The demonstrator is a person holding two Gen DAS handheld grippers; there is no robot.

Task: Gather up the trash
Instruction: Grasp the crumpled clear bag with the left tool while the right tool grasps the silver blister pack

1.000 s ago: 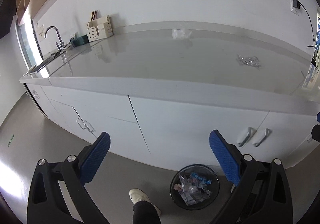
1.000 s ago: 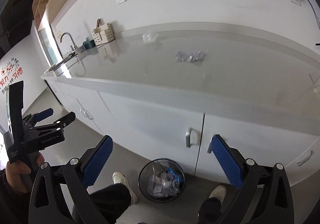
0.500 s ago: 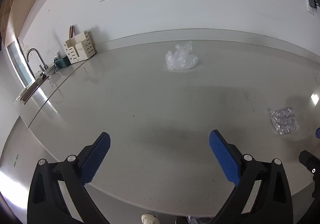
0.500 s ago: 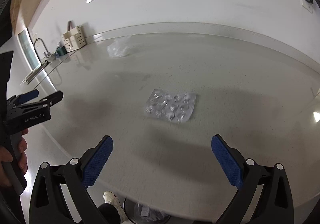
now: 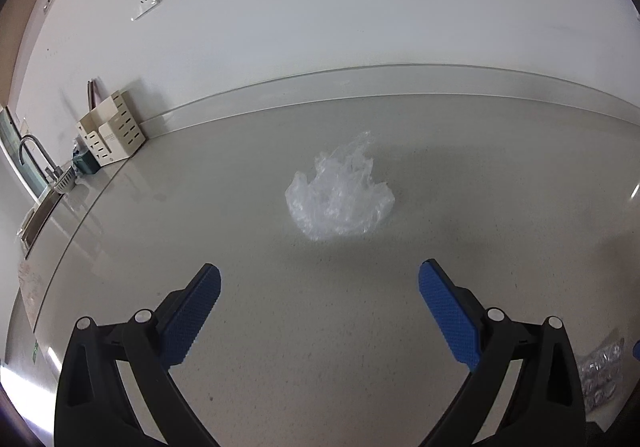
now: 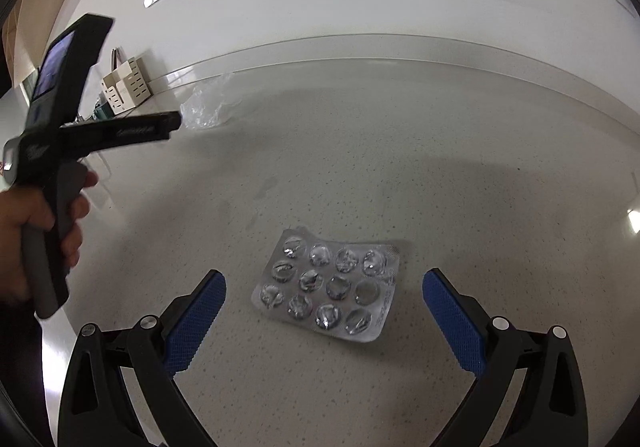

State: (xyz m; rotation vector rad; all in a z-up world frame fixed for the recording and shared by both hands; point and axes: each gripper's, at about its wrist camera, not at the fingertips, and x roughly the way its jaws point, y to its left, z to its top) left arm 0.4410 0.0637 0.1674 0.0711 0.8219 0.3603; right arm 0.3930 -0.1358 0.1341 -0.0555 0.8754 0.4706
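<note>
- Both views are evenly lit and fairly bright, with soft daylight coming from the left of the frame.
- The countertop [image 5: 280, 327] shows pale glare along its left edge and a small bright glint at the right edge.
- Soft, diffuse shadows lie behind the crumpled plastic bag [image 5: 340, 199] and across the upper right.
- Fisheye bending curves the backsplash; corners vignette to black.
- The handheld left gripper [image 6: 120, 133] appears slightly motion-blurred.
</note>
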